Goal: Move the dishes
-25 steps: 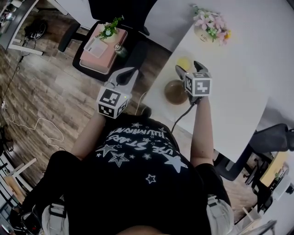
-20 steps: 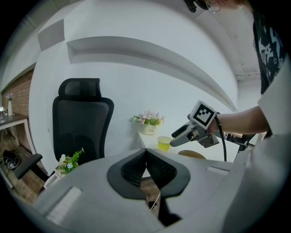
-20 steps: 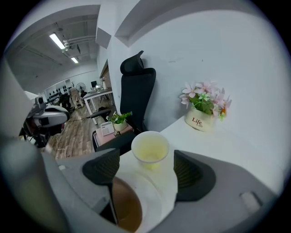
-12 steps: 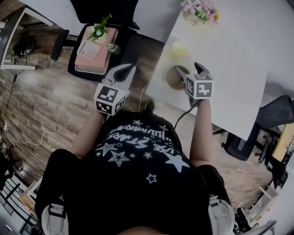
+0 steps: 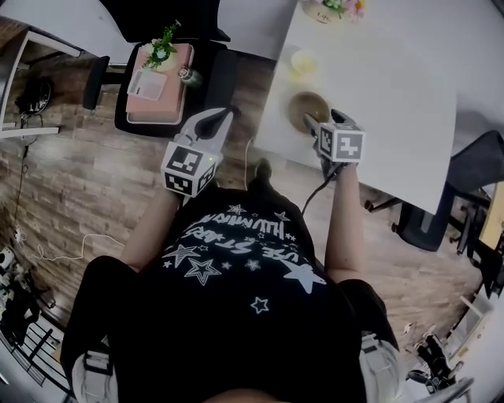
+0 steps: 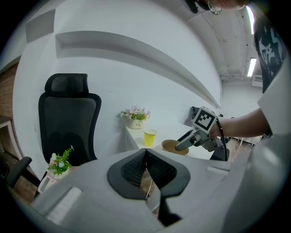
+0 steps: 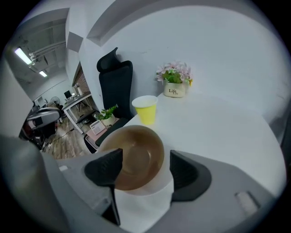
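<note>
Standing in a black star-printed shirt (image 5: 236, 268) at the near corner of a white table (image 5: 394, 94). Holding the left gripper (image 5: 216, 118) out over the wooden floor (image 5: 87, 173), jaws together, near a black chair (image 5: 224, 75) loaded with a pink box (image 5: 161, 94) and a small plant (image 5: 161, 49). Setting the right gripper (image 5: 323, 120) at the brown bowl (image 5: 307, 104), jaws apart though just narrowed a little, near rim between the tips. Beyond the bowl, apart from it, a yellow cup (image 5: 303, 61); further still, at the top edge, a flower pot (image 5: 335, 6).
</note>
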Demonstrator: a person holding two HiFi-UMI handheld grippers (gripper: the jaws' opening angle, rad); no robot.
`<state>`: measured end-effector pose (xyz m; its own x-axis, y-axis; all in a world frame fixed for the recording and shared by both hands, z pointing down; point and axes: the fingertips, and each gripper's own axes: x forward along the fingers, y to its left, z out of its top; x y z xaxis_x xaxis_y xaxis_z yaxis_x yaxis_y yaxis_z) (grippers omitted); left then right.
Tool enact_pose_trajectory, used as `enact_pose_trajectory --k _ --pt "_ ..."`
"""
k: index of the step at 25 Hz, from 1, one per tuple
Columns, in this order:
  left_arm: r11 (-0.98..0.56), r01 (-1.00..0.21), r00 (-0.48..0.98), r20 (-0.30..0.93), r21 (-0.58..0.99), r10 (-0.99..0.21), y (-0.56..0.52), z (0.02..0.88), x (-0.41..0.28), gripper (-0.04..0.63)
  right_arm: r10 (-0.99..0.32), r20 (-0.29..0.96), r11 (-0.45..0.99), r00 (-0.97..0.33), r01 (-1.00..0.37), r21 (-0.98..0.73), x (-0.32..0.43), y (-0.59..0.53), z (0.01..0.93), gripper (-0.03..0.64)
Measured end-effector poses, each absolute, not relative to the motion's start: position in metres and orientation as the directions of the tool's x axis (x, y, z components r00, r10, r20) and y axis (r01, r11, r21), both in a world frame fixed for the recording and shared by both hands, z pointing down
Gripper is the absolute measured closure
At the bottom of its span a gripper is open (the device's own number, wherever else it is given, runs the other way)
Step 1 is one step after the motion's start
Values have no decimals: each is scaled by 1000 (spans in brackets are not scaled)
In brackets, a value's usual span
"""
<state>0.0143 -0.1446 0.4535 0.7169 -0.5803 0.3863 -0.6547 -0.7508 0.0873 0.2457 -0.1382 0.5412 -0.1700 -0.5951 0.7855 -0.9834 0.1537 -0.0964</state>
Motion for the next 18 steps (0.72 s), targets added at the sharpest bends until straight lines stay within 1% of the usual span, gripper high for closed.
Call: enact_pose_trajectory --k 1,2,3,4,6,8,14,18 --pt "-753 -652 719 387 87 -578 -143 454 15 584 -591 790 145 -160 -985 -91 247 -137 543 290" --pt "-754 -651 719 389 87 -575 -142 454 15 584 -590 794 136 -147 -987 -82 248 -137 545 333" --pt "-755 -650 719 391 87 -574 -140 455 14 584 -591 796 126 -131 -990 -69 250 -136 546 397" --pt "-755 -650 719 393 87 -574 -139 455 14 584 -593 797 116 -114 -992 -56 252 -137 547 434" --pt "-753 -652 716 396 87 -574 -139 456 12 584 -593 800 101 -88 -994 -35 256 -138 548 466" --pt "-751 -654 714 398 86 -576 -138 457 12 584 -593 802 82 -68 -996 -24 260 -139 549 529" --pt "-747 -659 709 401 83 -580 -138 458 17 584 -606 793 57 -66 -998 -39 267 -144 545 569" --pt "-743 -665 705 398 80 -587 -141 456 23 584 -625 774 55 -104 -994 -90 269 -150 534 590"
